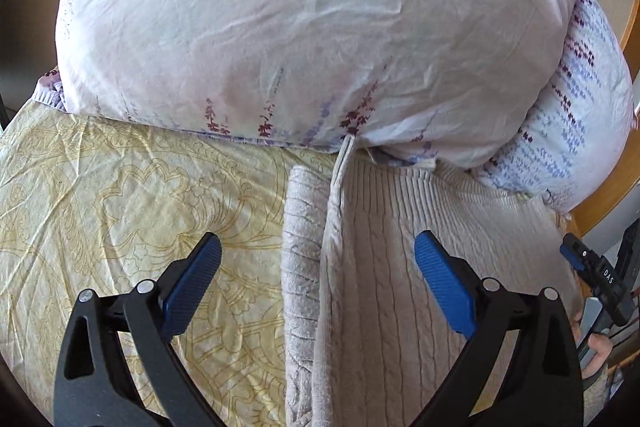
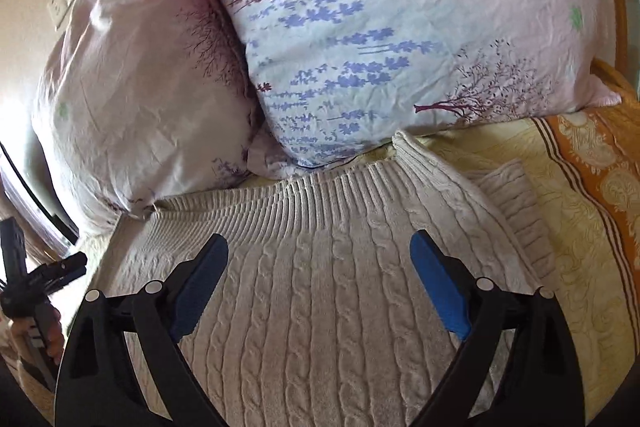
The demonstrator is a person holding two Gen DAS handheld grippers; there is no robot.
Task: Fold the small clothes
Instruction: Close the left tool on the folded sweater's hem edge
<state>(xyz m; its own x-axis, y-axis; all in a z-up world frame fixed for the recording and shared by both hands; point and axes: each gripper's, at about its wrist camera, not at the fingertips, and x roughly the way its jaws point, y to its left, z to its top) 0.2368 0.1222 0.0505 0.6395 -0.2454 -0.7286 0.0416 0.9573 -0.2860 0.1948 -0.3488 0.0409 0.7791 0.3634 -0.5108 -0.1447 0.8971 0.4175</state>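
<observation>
both wide-open hand-held gripper (image 2: 318, 267) jaws hover above cream sweater (image 2: 320, 307).

- Our left gripper (image 1: 318, 259) has two black arms shaped like curved wishbones, each with a long cut-out slot near its base.
- Its fingers (image 1: 444, 283) carry bright blue pads with fine ridges — they taper to rounded tips.
- Round silver screw heads sit at the pivots, two on each side.
- Our right gripper (image 2: 320, 261) is built the same way — black linkage, blue ribbed pads, silver pivot screws.
- Seen from the left wrist camera, the right gripper's black body bears small white letters reading "DAS", with a blue part just above them.
</observation>
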